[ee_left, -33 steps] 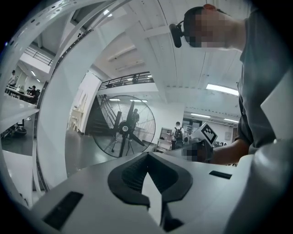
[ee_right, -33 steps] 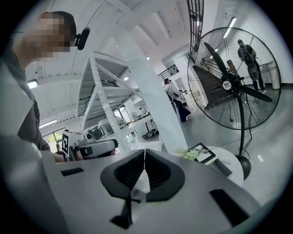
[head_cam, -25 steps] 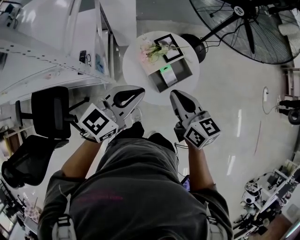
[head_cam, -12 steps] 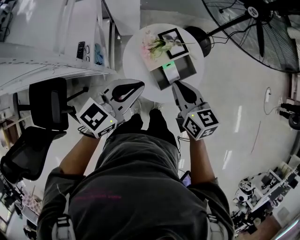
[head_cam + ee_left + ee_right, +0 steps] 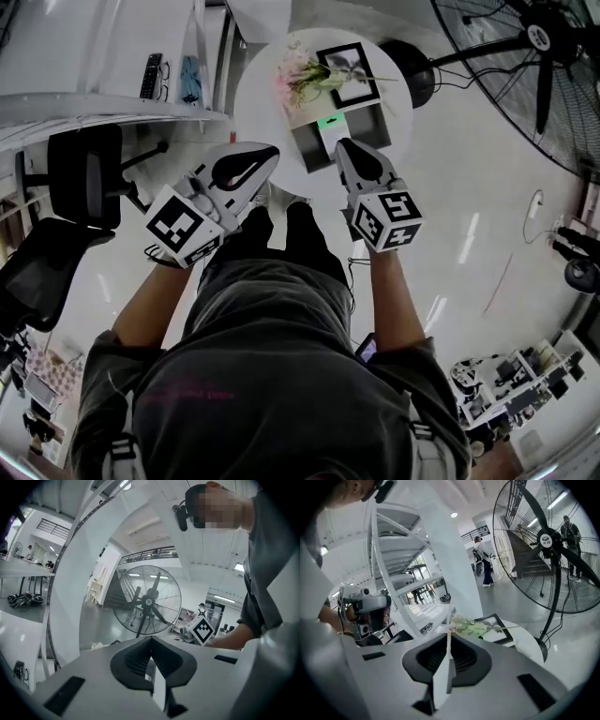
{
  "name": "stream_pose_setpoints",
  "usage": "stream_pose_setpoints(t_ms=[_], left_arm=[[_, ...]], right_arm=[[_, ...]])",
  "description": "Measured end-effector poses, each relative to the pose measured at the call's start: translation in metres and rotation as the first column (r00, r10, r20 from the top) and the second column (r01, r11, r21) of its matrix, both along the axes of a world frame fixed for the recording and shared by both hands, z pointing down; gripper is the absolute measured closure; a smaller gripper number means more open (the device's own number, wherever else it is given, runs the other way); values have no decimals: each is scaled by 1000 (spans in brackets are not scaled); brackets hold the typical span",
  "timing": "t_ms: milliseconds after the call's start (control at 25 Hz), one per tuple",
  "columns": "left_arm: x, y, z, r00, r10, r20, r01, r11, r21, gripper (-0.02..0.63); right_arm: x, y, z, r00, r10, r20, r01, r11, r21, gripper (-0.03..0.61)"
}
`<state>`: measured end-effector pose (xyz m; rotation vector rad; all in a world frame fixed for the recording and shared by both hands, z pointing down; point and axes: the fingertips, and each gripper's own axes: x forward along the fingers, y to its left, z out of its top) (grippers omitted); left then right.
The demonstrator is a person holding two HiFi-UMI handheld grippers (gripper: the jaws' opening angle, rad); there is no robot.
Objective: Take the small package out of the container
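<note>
**Head view: right gripper reaches the container with jaws not yet parted**

Both grippers have come down and forward over the past second, and the table (image 5: 255, 112) now sits closer under the person than it did. The right gripper (image 5: 343, 148) hung well short of the table a second ago. Its tip now hangs over the near edge of the container (image 5: 306, 150). The left gripper (image 5: 270, 152) has followed to the table's near rim, beside the container but apart from it.

The package (image 5: 332, 131) lies in the container, a pale packet with its green end turned toward the flowers (image 5: 305, 82) and the frame (image 5: 349, 73). Its near end is hidden behind the right gripper's tip, and no view shows anything touching it.

In the right gripper view the jaws are pressed together with nothing between them. The flowers and frame lie just beyond, and the container is hidden below the nose. In the left gripper view the jaws are likewise together and empty, pointing toward the fan (image 5: 147, 602).

The approach looks nearly over and the grasp has not begun. The right gripper probably has to spread its jaws before it dips in. The container walls stand close on either side of the package, so a wide or skewed entry could catch on them.
</note>
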<state>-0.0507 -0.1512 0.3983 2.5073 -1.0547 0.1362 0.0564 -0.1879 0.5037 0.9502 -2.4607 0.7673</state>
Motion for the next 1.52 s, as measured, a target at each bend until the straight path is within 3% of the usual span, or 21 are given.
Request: stream_pose_setpoints(t_ms=[120, 520, 1040, 1200, 1520], left_arm=[[4, 0, 11, 1000, -29, 6, 29, 999, -24, 598], [9, 10, 43, 997, -80, 22, 82, 988, -129, 598], [-4, 20, 76, 993, -116, 15, 117, 974, -193, 598], [-8, 22, 84, 993, -119, 12, 119, 972, -202, 598], [-17, 22, 97, 991, -132, -2, 128, 968, -215, 598]], right_arm=[[4, -8, 24, 1000, -11, -26, 10, 1000, -26, 547], [10, -16, 97, 985, -69, -157, 56, 995, -84, 430], [8, -24, 154, 952, -116, -283, 78, 986, -145, 310], [8, -25, 167, 929, -124, -349, 73, 985, -156, 273], [9, -23, 204, 850, -192, -491, 94, 972, -218, 223]])
